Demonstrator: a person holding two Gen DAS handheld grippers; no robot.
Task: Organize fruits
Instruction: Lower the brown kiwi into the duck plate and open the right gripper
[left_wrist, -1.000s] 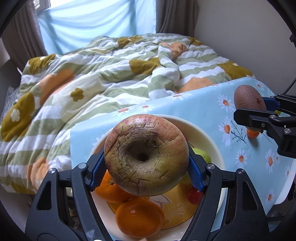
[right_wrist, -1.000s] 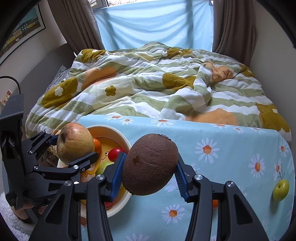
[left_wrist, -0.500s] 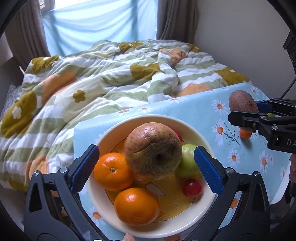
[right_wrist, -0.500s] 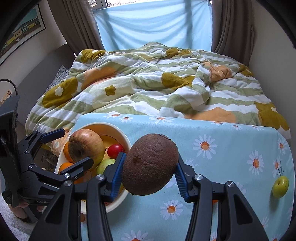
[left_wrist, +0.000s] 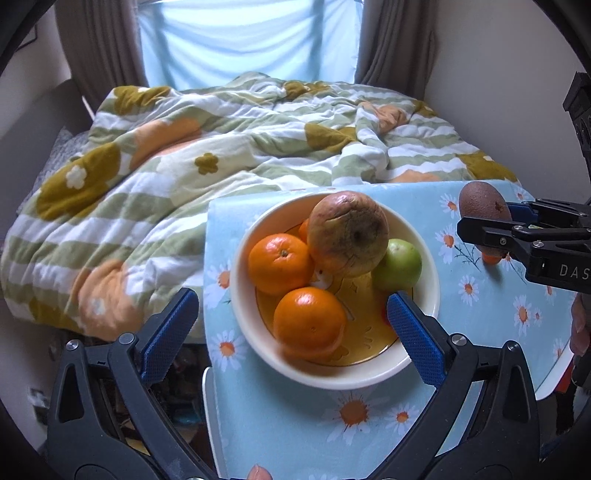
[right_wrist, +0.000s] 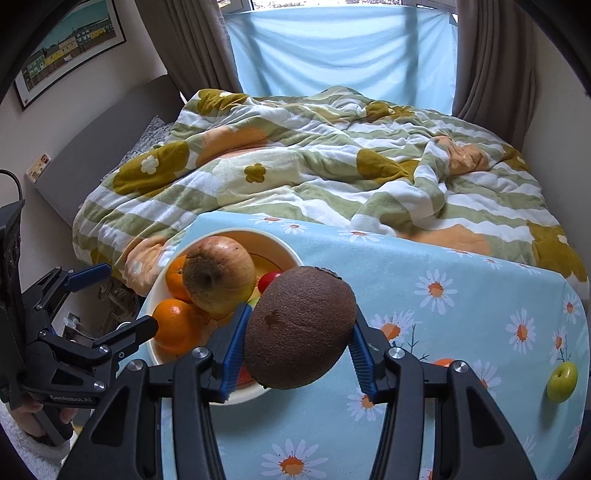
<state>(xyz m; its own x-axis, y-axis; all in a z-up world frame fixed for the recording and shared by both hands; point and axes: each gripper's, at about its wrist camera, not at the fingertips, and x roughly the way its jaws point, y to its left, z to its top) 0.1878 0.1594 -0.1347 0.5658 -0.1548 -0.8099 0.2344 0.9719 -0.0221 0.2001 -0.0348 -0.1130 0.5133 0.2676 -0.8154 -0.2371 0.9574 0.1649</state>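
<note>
A cream bowl (left_wrist: 369, 373) on the daisy-print table holds a large wrinkled apple (left_wrist: 347, 232), two oranges (left_wrist: 308, 323), a green apple (left_wrist: 400, 264) and a small red fruit. My left gripper (left_wrist: 291, 326) is open and empty, drawn back over the bowl's near side. My right gripper (right_wrist: 297, 332) is shut on a brown kiwi (right_wrist: 299, 326), held above the table just right of the bowl (right_wrist: 291, 254). The kiwi also shows in the left wrist view (left_wrist: 480, 206).
A small green apple (right_wrist: 561, 380) lies at the table's right edge. A small orange fruit (right_wrist: 441, 362) lies partly hidden behind my right gripper. A rumpled striped quilt (right_wrist: 314, 166) covers the bed beyond the table. The table's left edge runs beside the bowl.
My left gripper opened and let the large apple into the bowl, then drew back. My right gripper has kept its hold on the kiwi, shifting slightly.
</note>
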